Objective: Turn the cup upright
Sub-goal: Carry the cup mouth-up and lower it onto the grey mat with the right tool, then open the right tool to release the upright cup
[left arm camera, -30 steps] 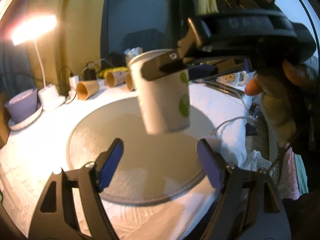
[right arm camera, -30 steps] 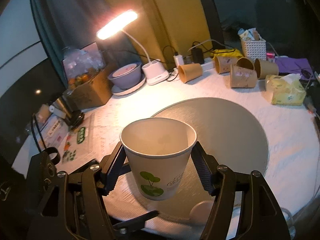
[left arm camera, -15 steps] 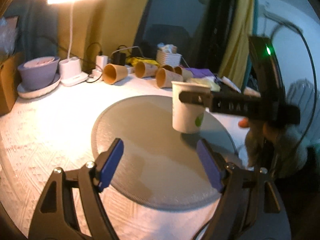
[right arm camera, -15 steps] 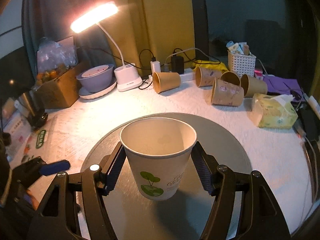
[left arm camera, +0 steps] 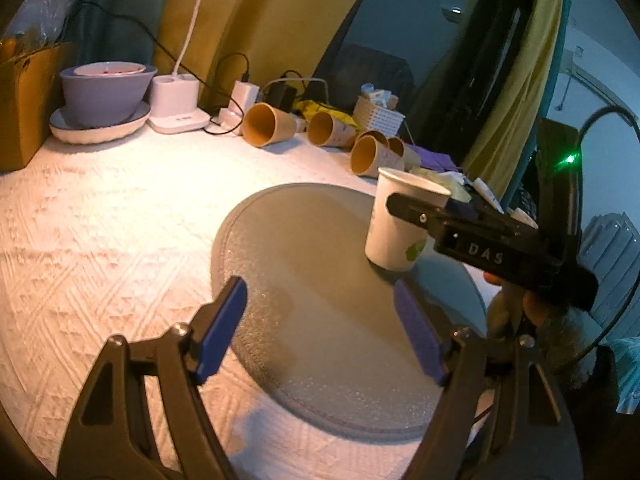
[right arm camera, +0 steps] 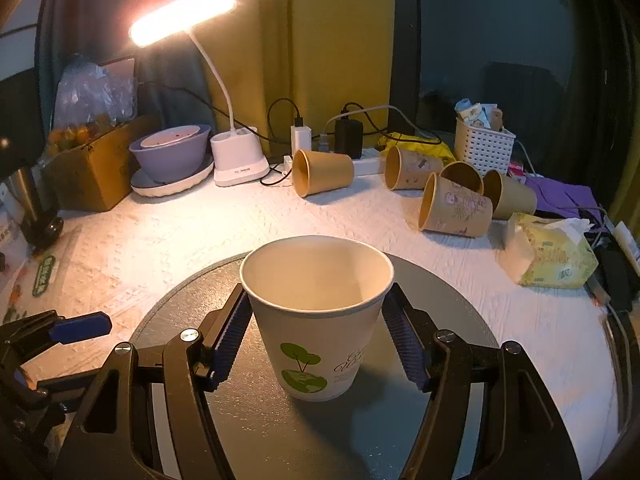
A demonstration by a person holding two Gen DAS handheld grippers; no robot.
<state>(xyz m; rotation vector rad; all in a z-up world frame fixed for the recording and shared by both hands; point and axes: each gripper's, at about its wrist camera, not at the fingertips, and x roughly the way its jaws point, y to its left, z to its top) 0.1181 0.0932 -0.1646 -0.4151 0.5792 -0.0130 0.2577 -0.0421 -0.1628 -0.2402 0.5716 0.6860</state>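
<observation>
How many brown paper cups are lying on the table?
5, all on their sides near the back: one beside the lamp base, four clustered rightward.

Dim room, lit warmly by one lamp (right arm camera: 182, 14) at eleven o'clock, its bar blown out to glare. The cloth (right arm camera: 168, 228) beneath glows orange; the far right sinks into murky blue-black. The cup (right arm camera: 316, 316) casts a soft shadow toward six. Fisheye bends the edges, and corners go black.
</observation>
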